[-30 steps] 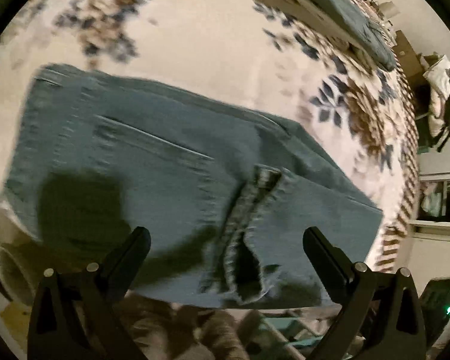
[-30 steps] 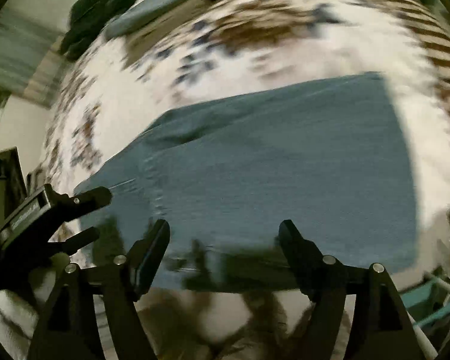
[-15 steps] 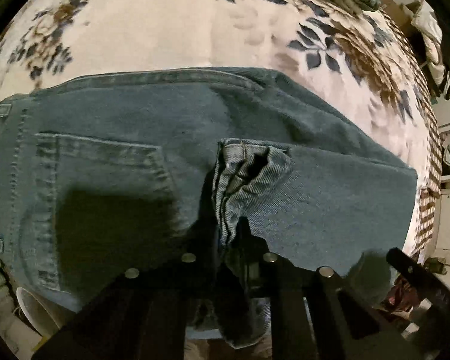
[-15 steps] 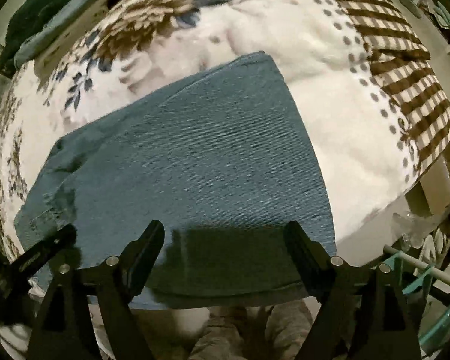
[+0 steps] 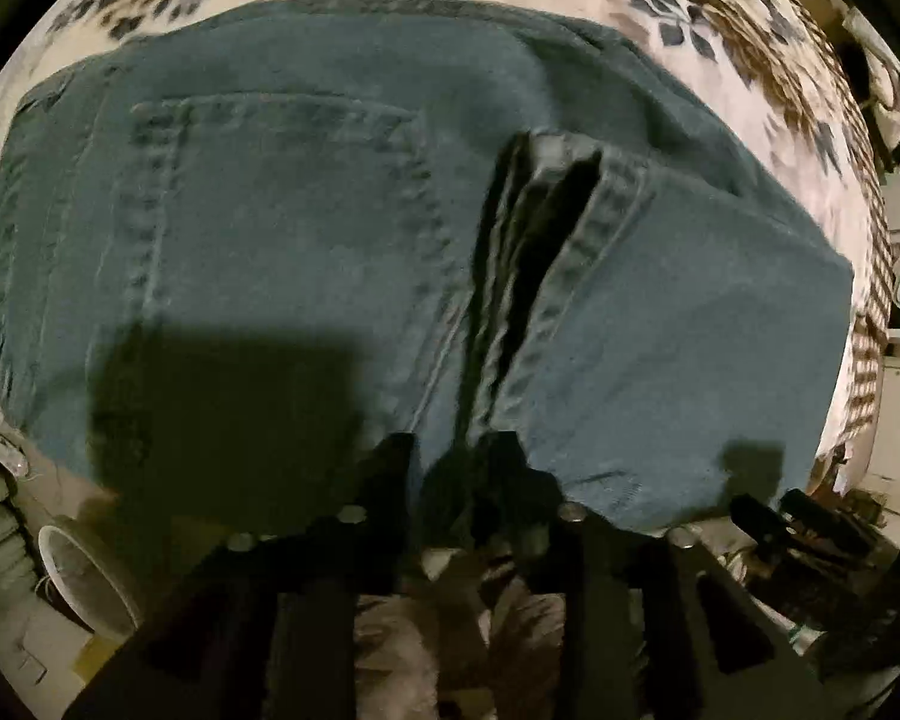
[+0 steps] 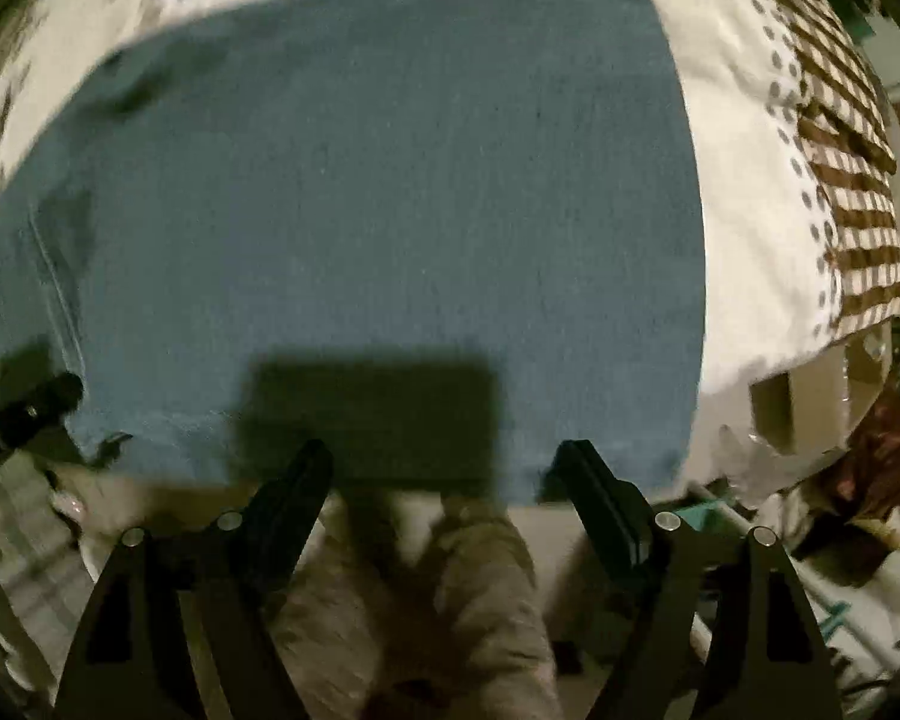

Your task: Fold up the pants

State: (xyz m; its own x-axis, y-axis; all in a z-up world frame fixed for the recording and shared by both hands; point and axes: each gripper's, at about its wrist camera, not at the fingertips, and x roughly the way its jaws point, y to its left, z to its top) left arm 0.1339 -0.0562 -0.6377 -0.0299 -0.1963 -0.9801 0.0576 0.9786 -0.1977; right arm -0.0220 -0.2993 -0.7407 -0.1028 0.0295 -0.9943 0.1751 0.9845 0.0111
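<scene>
The blue jeans (image 5: 282,228) lie folded on the floral bedspread, back pocket up at the left, leg hems (image 5: 546,240) folded over the middle. My left gripper (image 5: 456,456) is shut on the hem edge at the jeans' near side. In the right wrist view the jeans (image 6: 390,192) fill the middle as a flat blue panel. My right gripper (image 6: 444,468) is open and empty at the near edge of the folded leg part, its fingers apart over the cloth edge.
The bedspread (image 6: 750,150) has a brown striped border (image 6: 852,180) at the right. A white bowl-like object (image 5: 84,576) sits on the floor at the lower left. Clutter and a teal rack (image 6: 726,516) lie below the bed edge at right.
My left gripper closed on the hem edge from wide open a second ago. Both grippers moved closer to the jeans. My right gripper stayed open.
</scene>
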